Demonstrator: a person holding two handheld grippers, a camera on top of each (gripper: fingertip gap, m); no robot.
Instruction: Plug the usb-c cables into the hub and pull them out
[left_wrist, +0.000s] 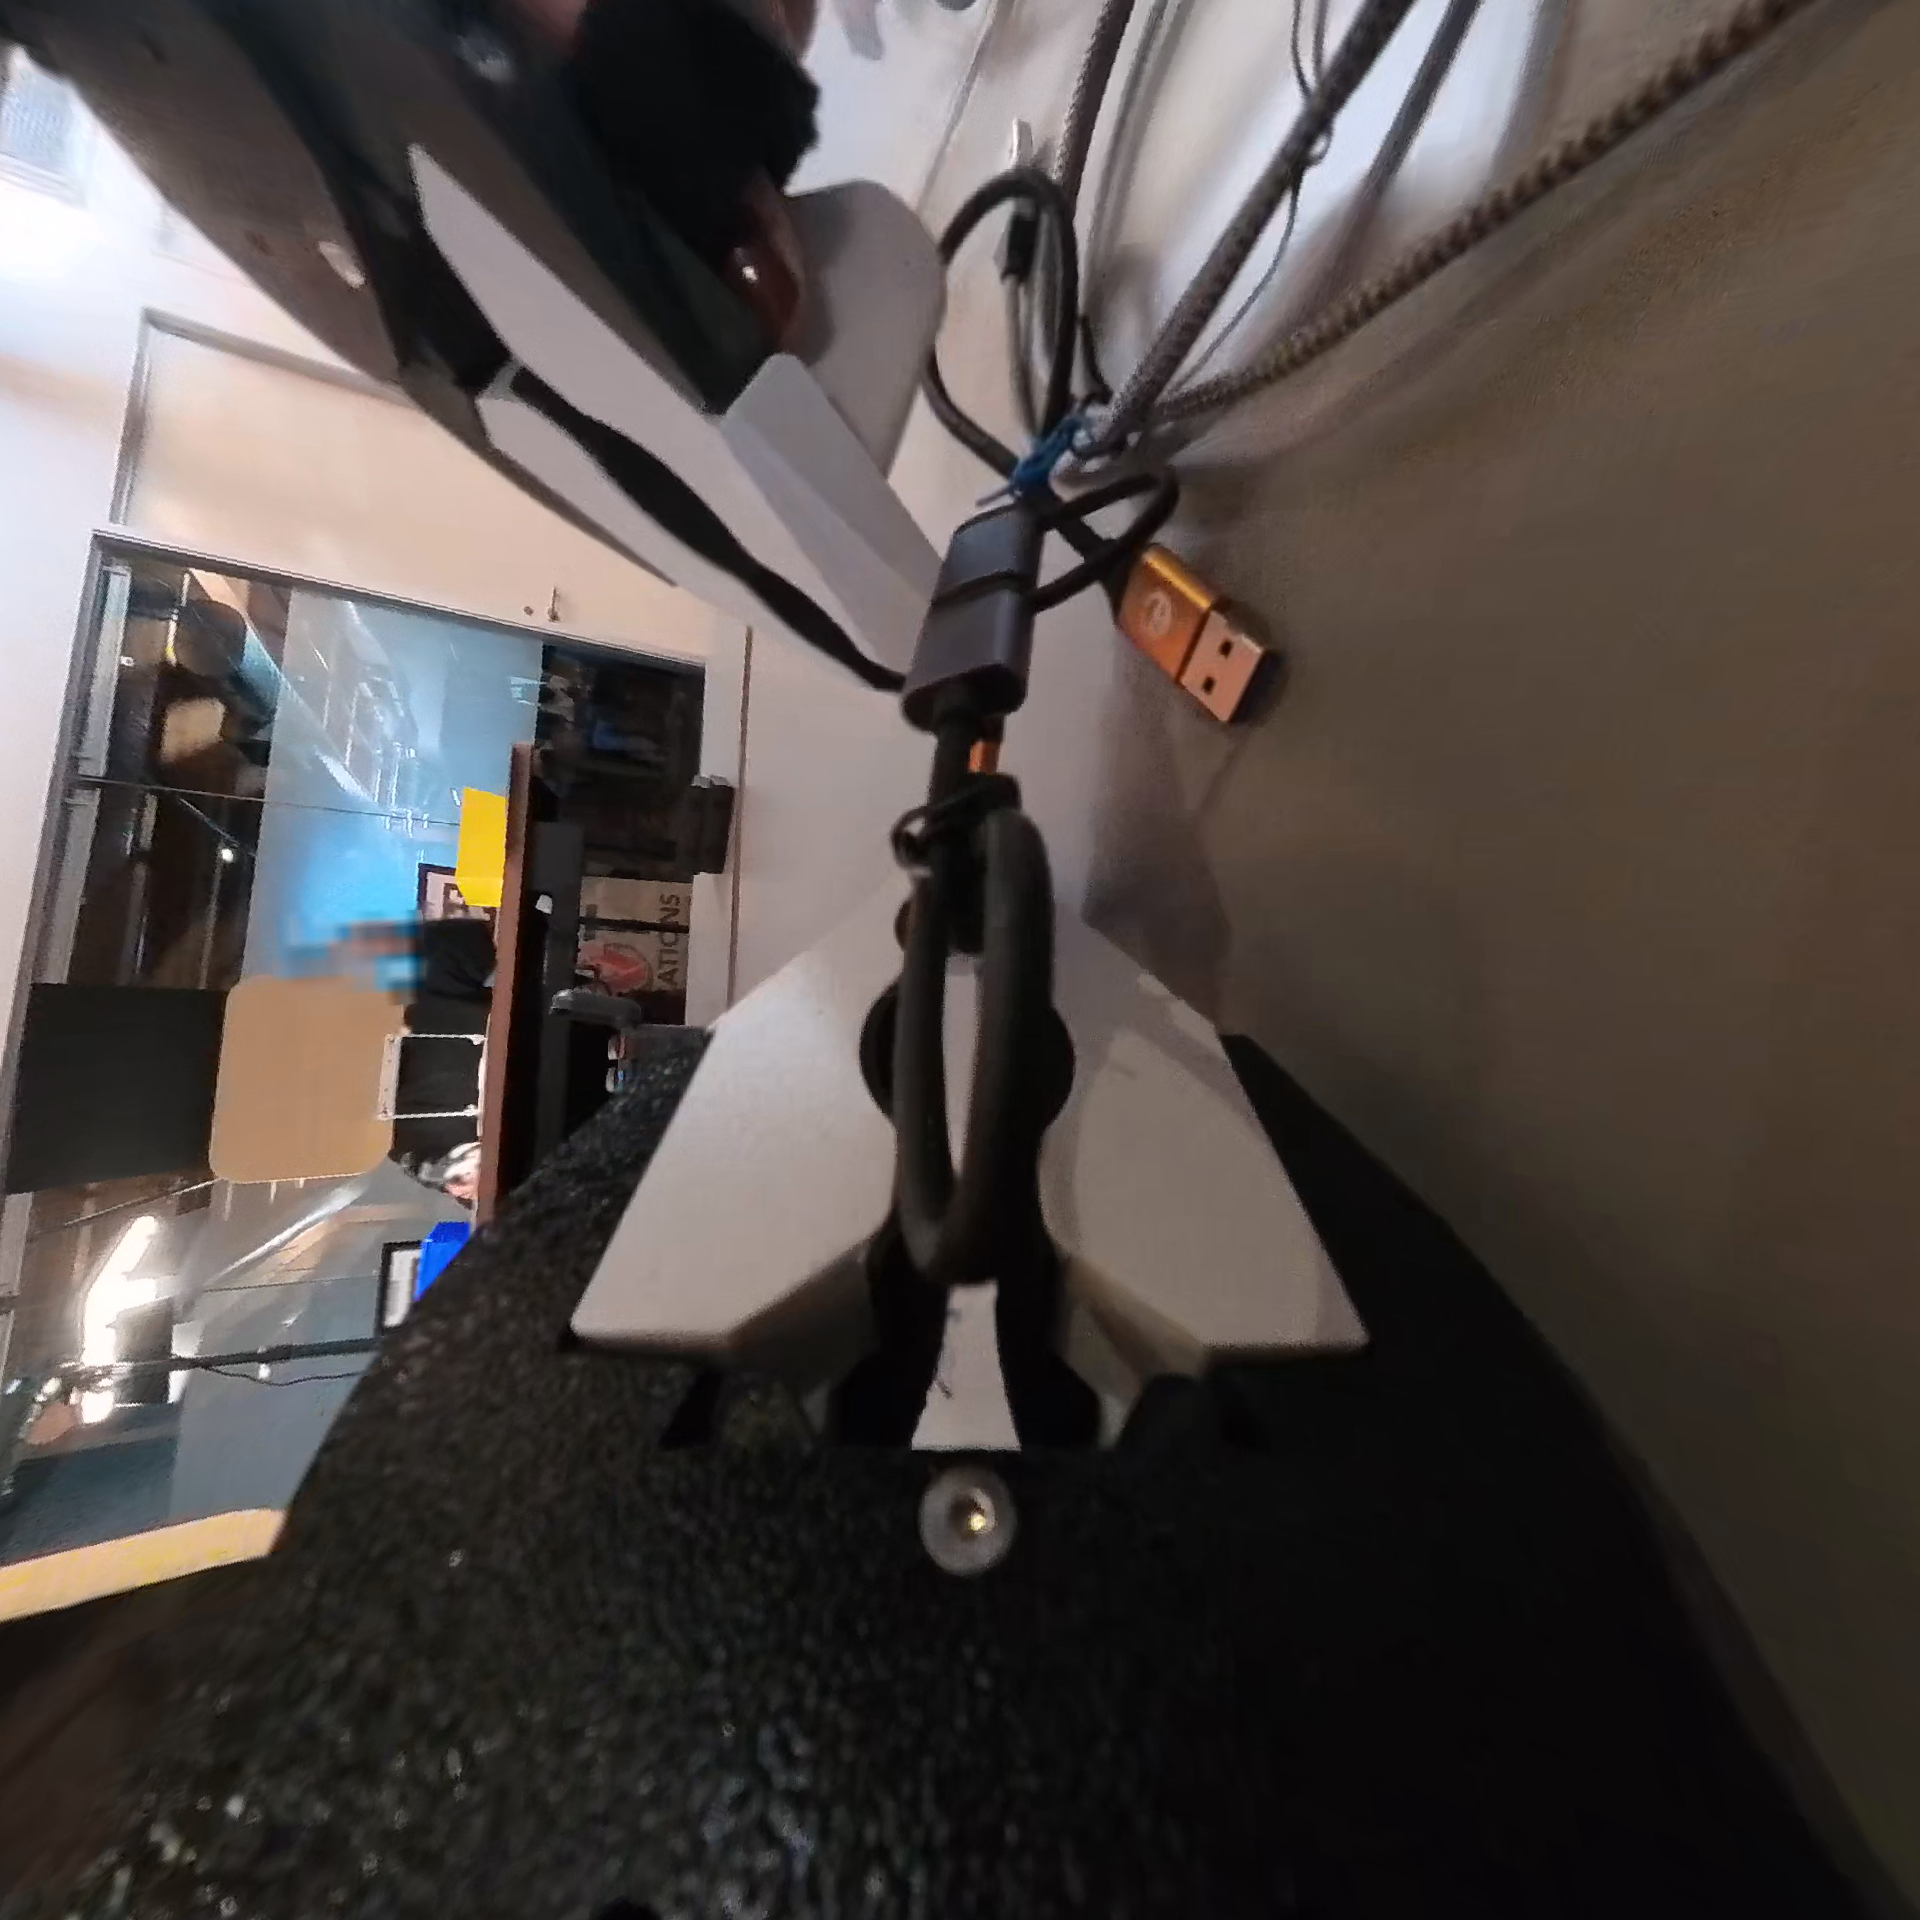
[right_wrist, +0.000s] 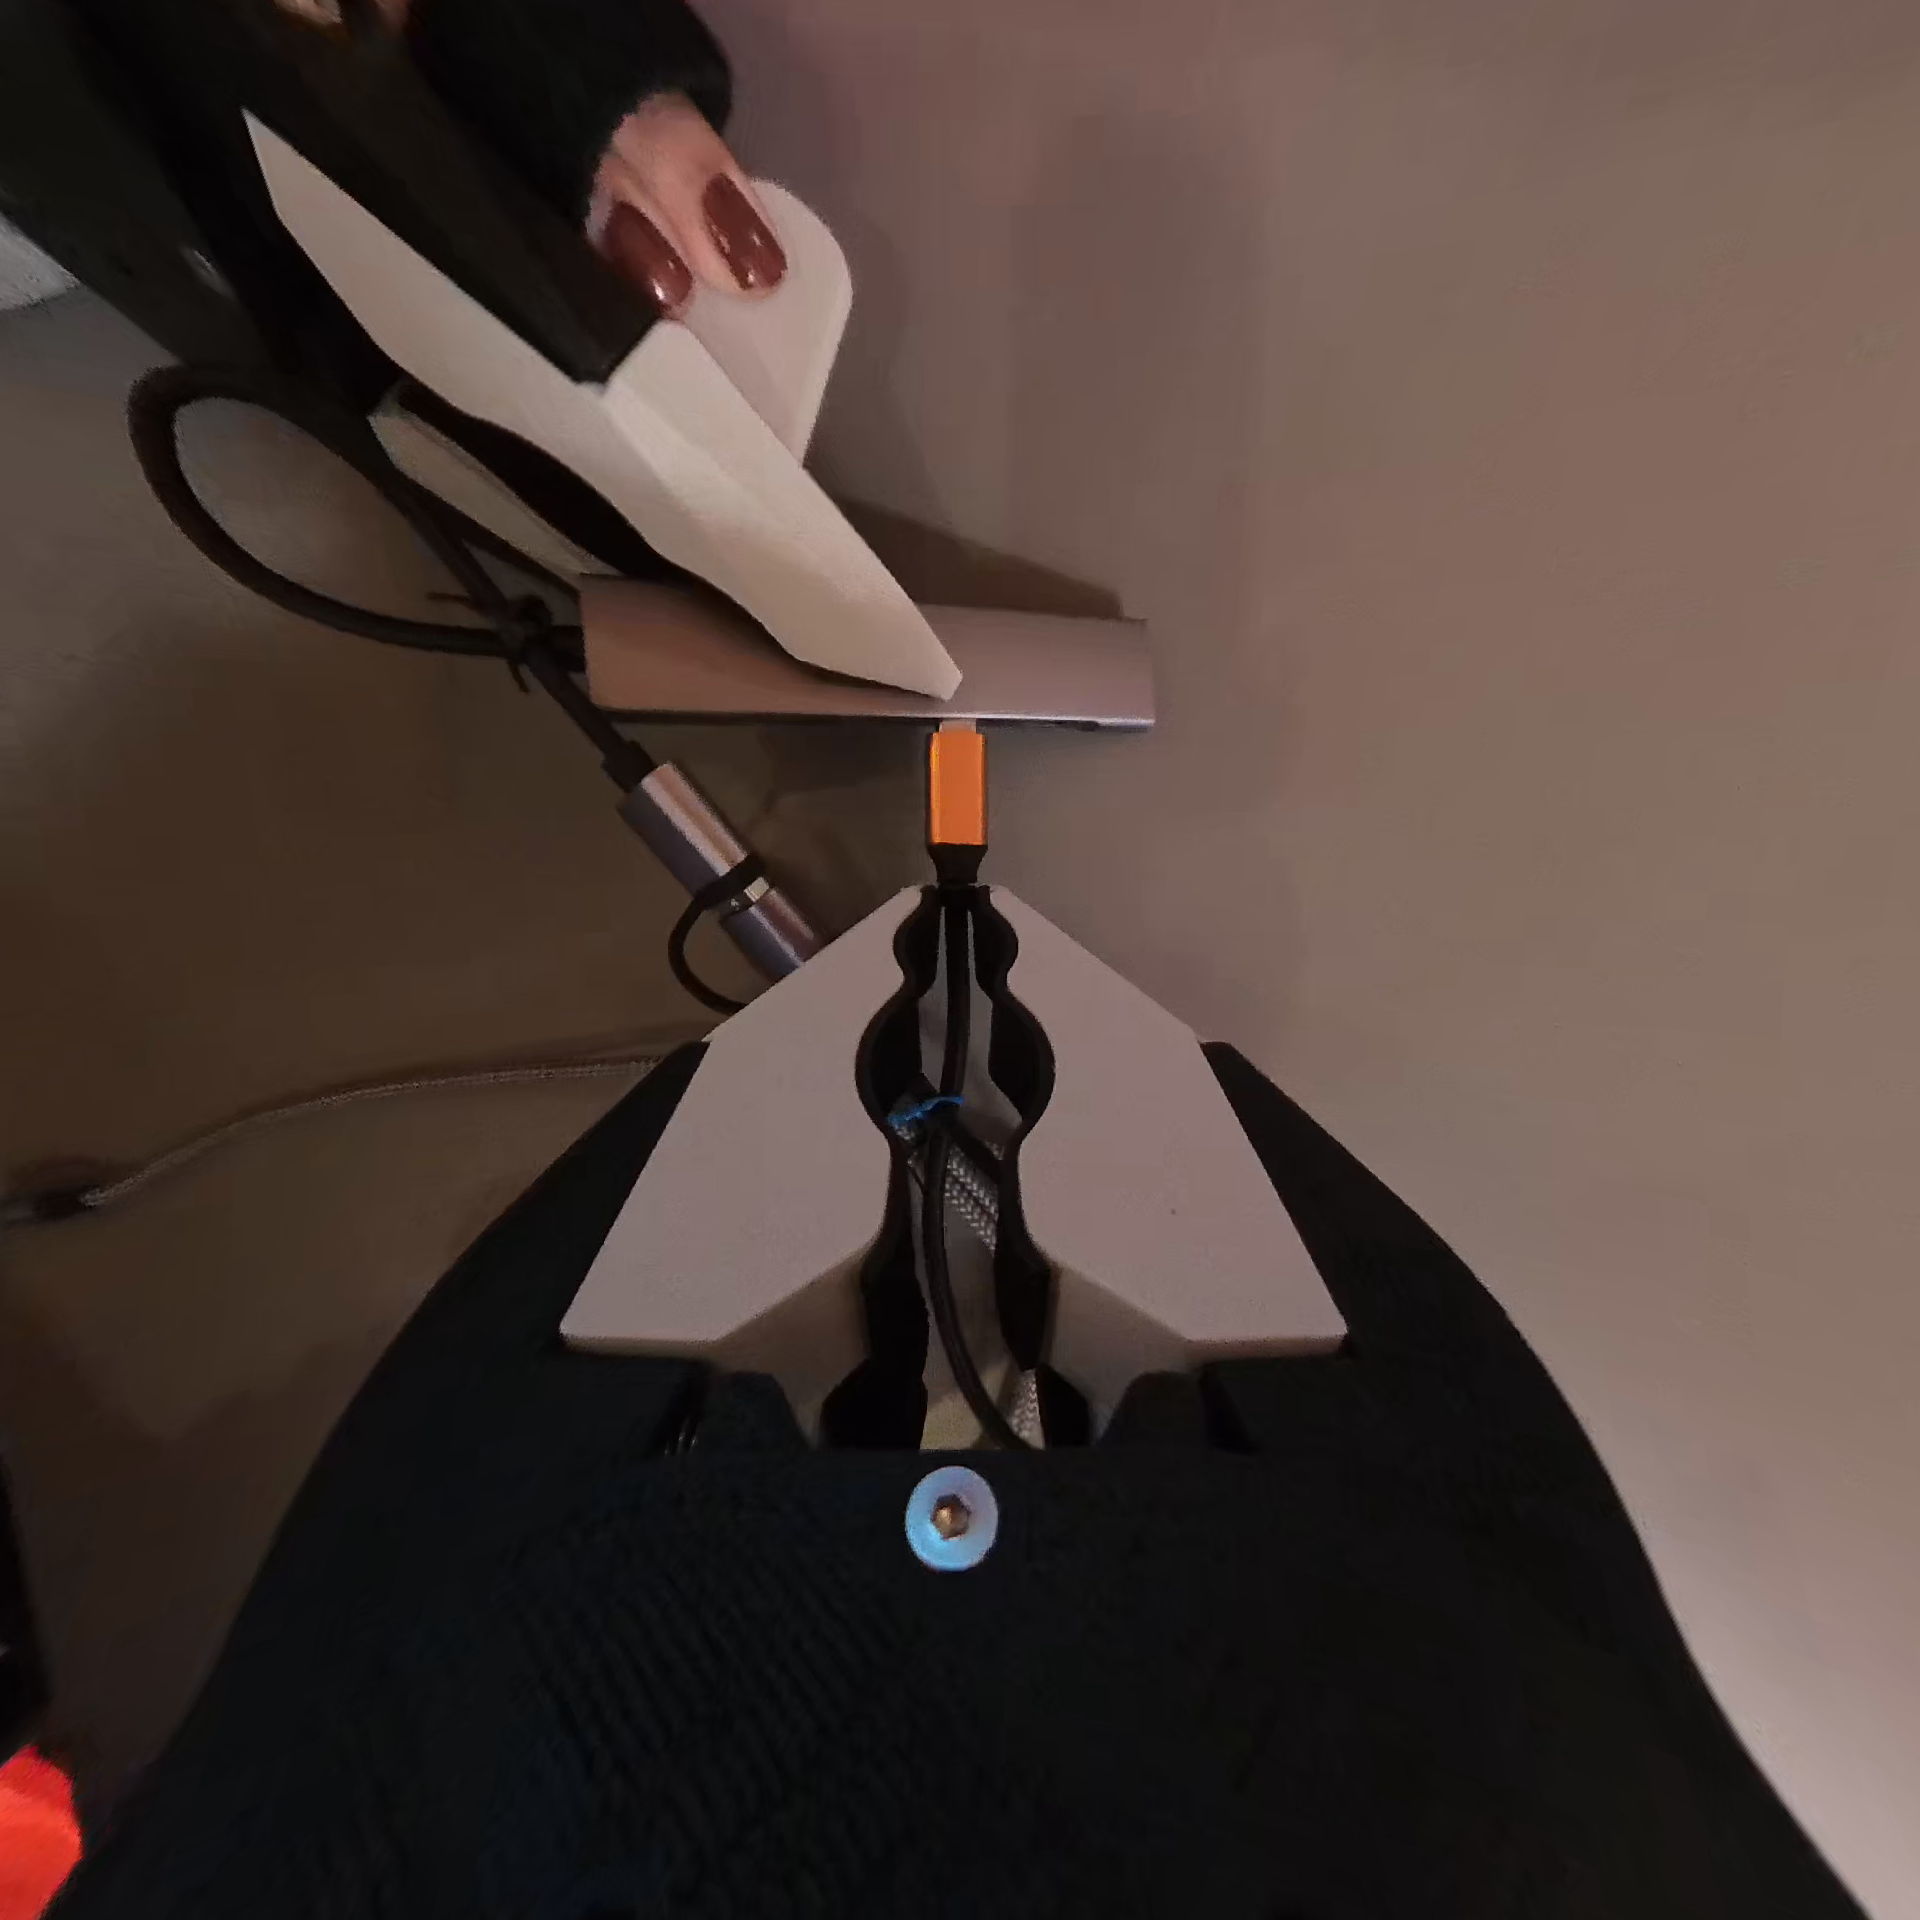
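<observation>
The grey hub (right_wrist: 1049, 675) is clamped flat between the white fingers of my left gripper (right_wrist: 914, 665). In the left wrist view the hub is mostly hidden behind its own black cable loop (left_wrist: 925, 1091), which runs between my left gripper's fingers (left_wrist: 977, 904). My right gripper (right_wrist: 956, 894) is shut on the black cable just behind the orange USB-C plug (right_wrist: 956, 790). The plug's metal tip sits in a port on the hub's edge, with a sliver of metal showing. My right gripper also shows in the left wrist view (left_wrist: 920, 551).
The hub's grey connector (right_wrist: 707, 862) hangs off its tied cable (left_wrist: 966, 623). An orange USB-A plug (left_wrist: 1205, 644) lies on the table. Braided cables (left_wrist: 1195, 343) bound by a blue tie (left_wrist: 1049, 457) run behind. A hand (right_wrist: 707, 239) holds the left gripper. Only a small space, under 4 cm, lies between the two pairs of fingers.
</observation>
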